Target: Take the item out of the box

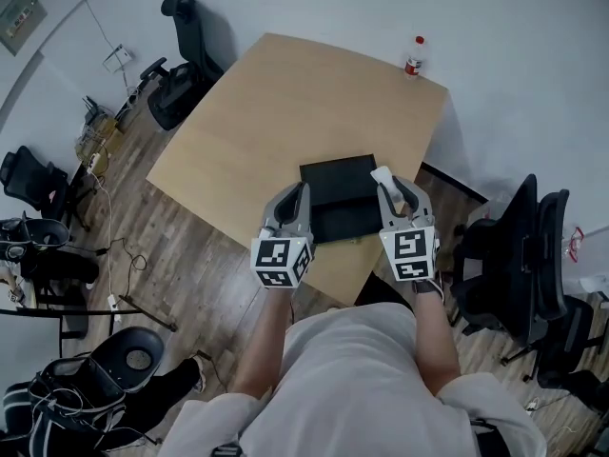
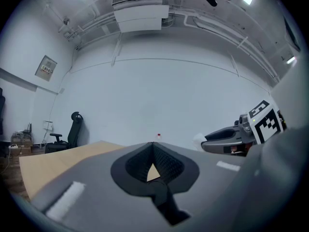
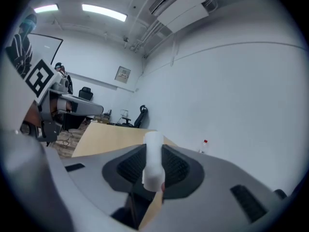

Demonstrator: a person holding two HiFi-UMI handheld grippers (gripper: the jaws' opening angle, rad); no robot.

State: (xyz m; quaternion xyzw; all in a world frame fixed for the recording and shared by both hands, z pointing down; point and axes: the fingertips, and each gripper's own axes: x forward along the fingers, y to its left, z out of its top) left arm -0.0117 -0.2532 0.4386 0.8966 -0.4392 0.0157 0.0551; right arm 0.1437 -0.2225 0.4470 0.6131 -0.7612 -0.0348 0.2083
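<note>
Both of the person's forearms reach forward from the torso, roughly parallel, with the two grippers side by side at the black box (image 1: 338, 184); the left gripper (image 1: 302, 189) sits at the box's left edge in the head view, the right gripper (image 1: 385, 181) at its right edge. From its own view I read the left gripper as pointing level, its pads meeting at the tips with nothing between them; only a small gap lower down shows the wood behind. The right gripper tips slightly downward and is clamped on the white cylindrical item (image 3: 153, 161); the item stands upright between the pads and juts past the tips. In the head view it shows at the box's far right corner; in the right gripper view no part of the box surrounds it, only table and wall behind.

My counts: two grippers, each with one marker cube; one box, lying on the wooden table (image 1: 285, 103) toward its near edge; one white item; one clear bottle with a red cap (image 1: 414, 57), well beyond the box and to its right, at the table's far corner; two black office chairs (image 1: 519, 255) off the table to the box's right; one more (image 1: 181, 60) far beyond the box to its left.
</note>
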